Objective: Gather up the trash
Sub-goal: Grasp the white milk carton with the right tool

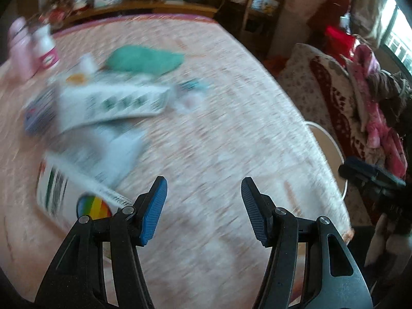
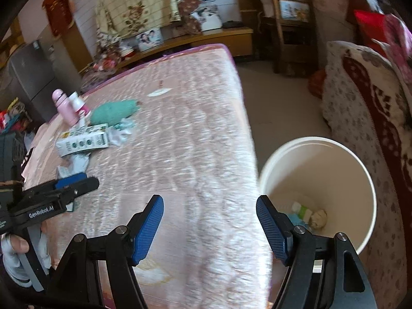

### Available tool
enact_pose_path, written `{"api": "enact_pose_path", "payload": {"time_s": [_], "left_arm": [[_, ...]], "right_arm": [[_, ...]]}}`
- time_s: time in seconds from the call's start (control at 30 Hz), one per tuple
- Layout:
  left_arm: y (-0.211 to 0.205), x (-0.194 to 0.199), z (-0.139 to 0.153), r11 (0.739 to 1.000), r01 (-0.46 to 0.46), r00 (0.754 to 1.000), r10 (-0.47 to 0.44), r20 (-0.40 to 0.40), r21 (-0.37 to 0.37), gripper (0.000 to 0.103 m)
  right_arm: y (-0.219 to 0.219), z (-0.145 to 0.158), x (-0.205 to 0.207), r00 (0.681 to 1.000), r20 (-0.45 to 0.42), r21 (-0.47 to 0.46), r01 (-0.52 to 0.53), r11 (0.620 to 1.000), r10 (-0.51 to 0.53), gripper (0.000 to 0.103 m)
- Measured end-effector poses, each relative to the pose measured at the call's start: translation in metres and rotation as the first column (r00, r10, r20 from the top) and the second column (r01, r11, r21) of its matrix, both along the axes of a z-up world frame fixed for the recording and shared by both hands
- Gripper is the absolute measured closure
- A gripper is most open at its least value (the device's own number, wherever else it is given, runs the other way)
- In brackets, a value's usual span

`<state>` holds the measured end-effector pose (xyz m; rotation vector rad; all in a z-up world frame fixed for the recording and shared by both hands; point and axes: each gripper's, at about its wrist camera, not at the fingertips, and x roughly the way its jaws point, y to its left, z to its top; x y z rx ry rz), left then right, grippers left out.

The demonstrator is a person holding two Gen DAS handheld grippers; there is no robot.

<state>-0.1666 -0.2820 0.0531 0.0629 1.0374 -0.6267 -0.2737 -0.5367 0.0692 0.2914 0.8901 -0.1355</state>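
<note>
A white bin stands on the floor just right of the table edge; at its bottom lie a few scraps, among them a green-and-white piece and a tan crumpled wad. The trash lies in a loose heap on the left part of the table: a long white carton with green print, its long axis running left to right and slightly tilted, resting on other papers, with a clear crumpled wrapper touching its right end. In the blurred left view a larger box with a rainbow mark lies near, just left of the left gripper. Behind the heap are a teal cloth, a pink bottle and a white jar, both upright. Both grippers hang above bare tablecloth, jaws wide apart and holding nothing; the right gripper is over the table's right edge beside the bin. A patterned sofa lies right of the bin.
</note>
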Motion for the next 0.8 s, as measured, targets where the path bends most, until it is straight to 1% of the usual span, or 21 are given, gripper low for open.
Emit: {"api": "enact_pose_path", "payload": {"time_s": [0.07,0.1,0.2,0.3,0.4,0.5,0.63,0.8], "left_arm": [[0.019,-0.002,-0.002,1.0,-0.022,1.0,0.022,-0.012,0.013,0.045],[0.035,-0.002,-0.002,0.999,-0.037,0.999,0.037,-0.02,0.016,0.045],[0.069,-0.002,-0.001,0.996,-0.079,0.997,0.08,-0.022,0.03,0.045],[0.102,-0.001,0.004,0.992,-0.12,0.992,0.121,-0.03,0.023,0.045],[0.125,-0.007,0.012,0.99,-0.139,0.99,0.139,-0.031,-0.003,0.045],[0.139,-0.011,0.019,0.989,-0.147,0.989,0.147,-0.027,-0.022,0.044],[0.154,-0.014,0.025,0.988,-0.15,0.989,0.15,-0.009,-0.031,0.044],[0.165,-0.008,0.036,0.984,-0.172,0.984,0.174,0.04,-0.033,0.044]], "right_arm": [[0.011,0.001,0.007,1.0,-0.001,0.002,-0.027,1.0,0.027,0.03],[0.019,0.0,0.013,0.999,-0.004,0.004,-0.05,0.999,0.05,0.03],[0.04,-0.003,0.025,0.995,-0.01,0.007,-0.102,0.995,0.102,0.03],[0.063,-0.006,0.04,0.988,-0.012,0.026,-0.156,0.987,0.157,0.029],[0.09,-0.008,0.058,0.978,-0.012,0.049,-0.209,0.977,0.21,0.029],[0.116,-0.006,0.075,0.964,-0.01,0.049,-0.263,0.963,0.264,0.029],[0.14,-0.002,0.094,0.952,-0.003,0.043,-0.305,0.952,0.305,0.029],[0.166,0.019,0.13,0.944,0.046,0.025,-0.329,0.944,0.327,0.029]]}}
